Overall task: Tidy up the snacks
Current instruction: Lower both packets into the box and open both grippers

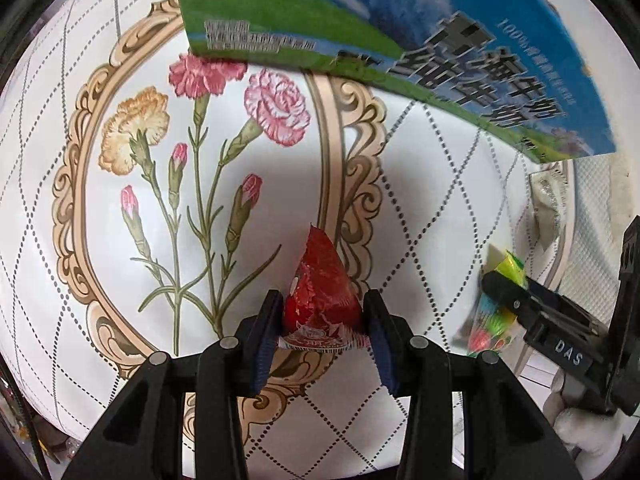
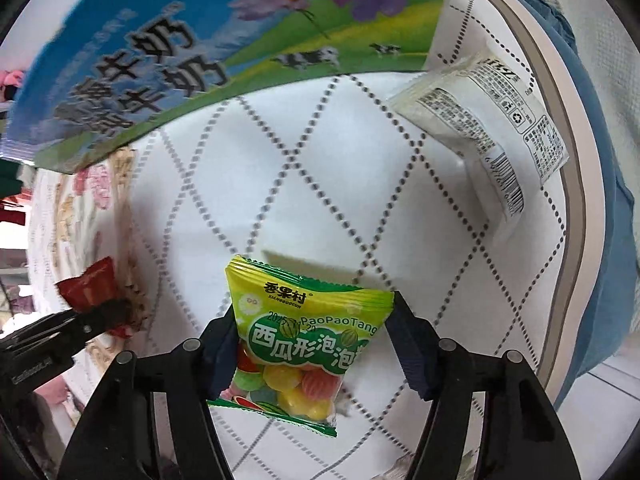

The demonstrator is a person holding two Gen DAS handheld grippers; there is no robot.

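My left gripper (image 1: 322, 312) is shut on a red triangular snack packet (image 1: 320, 280) and holds it over the floral tablecloth (image 1: 200, 160). My right gripper (image 2: 312, 332) is shut on a green-and-yellow bubble-gum candy bag (image 2: 296, 340); the bag also shows in the left wrist view (image 1: 496, 312), at the right. The red packet shows in the right wrist view (image 2: 92, 284) at the left. A blue-and-green milk carton box (image 1: 400, 32) stands at the far side, also in the right wrist view (image 2: 200, 48).
A white snack packet with a barcode (image 2: 488, 120) lies at the right near the table's curved edge (image 2: 576, 208); it also shows in the left wrist view (image 1: 548, 208). Blue cloth (image 2: 612, 240) hangs beyond the edge.
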